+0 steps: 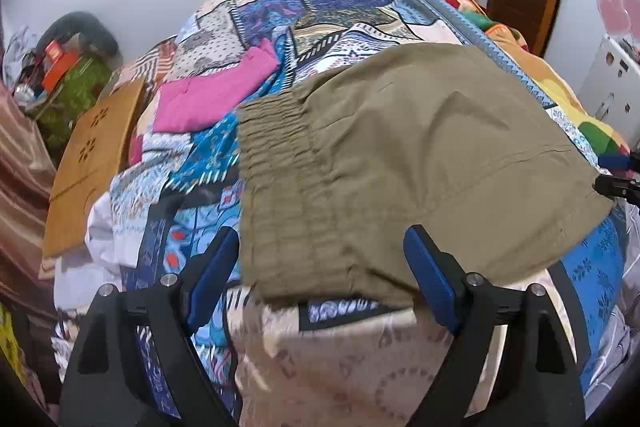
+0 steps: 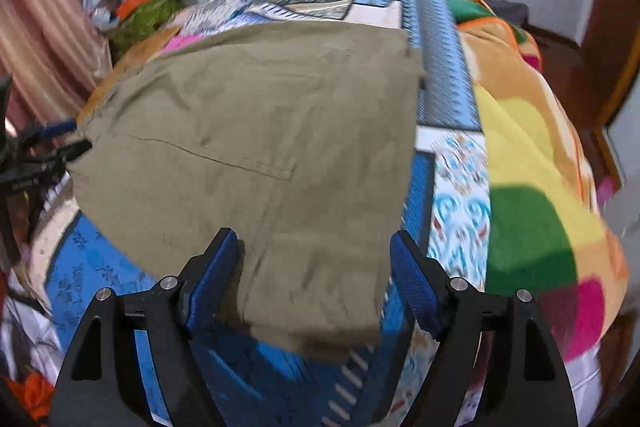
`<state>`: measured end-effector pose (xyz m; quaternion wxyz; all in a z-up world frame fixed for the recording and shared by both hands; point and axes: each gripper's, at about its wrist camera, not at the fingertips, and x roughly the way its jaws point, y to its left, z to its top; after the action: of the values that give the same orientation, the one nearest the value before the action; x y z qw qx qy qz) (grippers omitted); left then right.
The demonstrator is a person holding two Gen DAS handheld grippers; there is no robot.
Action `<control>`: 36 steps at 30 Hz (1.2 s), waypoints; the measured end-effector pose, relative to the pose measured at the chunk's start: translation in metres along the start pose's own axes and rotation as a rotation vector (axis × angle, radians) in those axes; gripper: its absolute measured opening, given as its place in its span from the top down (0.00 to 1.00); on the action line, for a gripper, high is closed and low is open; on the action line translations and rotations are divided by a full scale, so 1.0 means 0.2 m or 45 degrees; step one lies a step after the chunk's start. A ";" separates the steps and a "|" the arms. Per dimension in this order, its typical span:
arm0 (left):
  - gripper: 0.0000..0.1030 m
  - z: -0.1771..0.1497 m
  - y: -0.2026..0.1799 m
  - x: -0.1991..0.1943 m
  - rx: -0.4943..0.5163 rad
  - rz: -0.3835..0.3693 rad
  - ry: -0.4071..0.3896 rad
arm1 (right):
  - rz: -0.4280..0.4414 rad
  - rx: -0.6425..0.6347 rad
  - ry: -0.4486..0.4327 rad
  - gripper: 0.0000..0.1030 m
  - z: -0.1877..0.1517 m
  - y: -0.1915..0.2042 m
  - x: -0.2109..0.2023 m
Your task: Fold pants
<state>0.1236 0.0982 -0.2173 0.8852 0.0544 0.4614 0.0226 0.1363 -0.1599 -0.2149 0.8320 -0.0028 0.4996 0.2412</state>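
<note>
Left wrist view: the left hand-held gripper [image 1: 322, 259] stands wide open, its two blue-padded fingers [image 1: 216, 267] set well apart and holding nothing. The olive pants [image 1: 400, 155] lie folded on the patchwork bedspread [image 1: 320, 7] that covers the bed, with the elastic waistband [image 1: 276, 155] at the left side of the garment. The near edge of the pants lies between the two open fingers; whether either pad touches the cloth cannot be told. A pink garment [image 1: 212, 91] lies on the bedspread beyond and to the left of the waistband, apart from it. A wooden board [image 1: 92, 163] with cut-out patterns rests at the left edge of the bed. At the far right edge of this view the tip of the right hand-held gripper [image 1: 618, 173] appears near the right corner of the pants. Right wrist view: the right hand-held gripper [image 2: 314, 259] is likewise wide open and grips nothing, with the near corner of the pants [image 2: 260, 131] lying between its fingers [image 2: 416, 279]. A pocket seam [image 2: 224, 157] runs across the upper layer of the cloth. A multicoloured blanket [image 2: 532, 163] lies just beside the bedspread [image 2: 460, 187] on the right. At the left edge of this view the left hand-held gripper [image 2: 48, 147] appears close to the left corner of the pants. The image is blurred there.
</note>
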 end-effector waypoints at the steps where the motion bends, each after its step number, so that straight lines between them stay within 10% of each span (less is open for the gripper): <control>1: 0.16 -0.02 0.01 -0.01 -0.011 0.000 0.001 | 0.011 0.024 -0.001 0.25 -0.01 -0.02 -0.01; 11: 0.13 -0.18 0.16 -0.07 -0.089 0.100 0.068 | -0.067 -0.099 -0.070 0.25 0.05 0.09 -0.13; 22: 0.13 -0.09 0.16 -0.21 -0.331 -0.322 0.006 | 0.053 -0.270 -0.237 0.25 0.36 0.43 -0.07; 36: 0.01 -0.07 0.05 0.09 -0.463 -0.597 0.148 | 0.143 -0.359 -0.011 0.25 0.28 0.61 0.33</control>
<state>0.1232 0.1105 -0.2386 0.8337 -0.2144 0.4997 -0.0969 0.1596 -0.0124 -0.2126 0.8106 -0.0906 0.4567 0.3550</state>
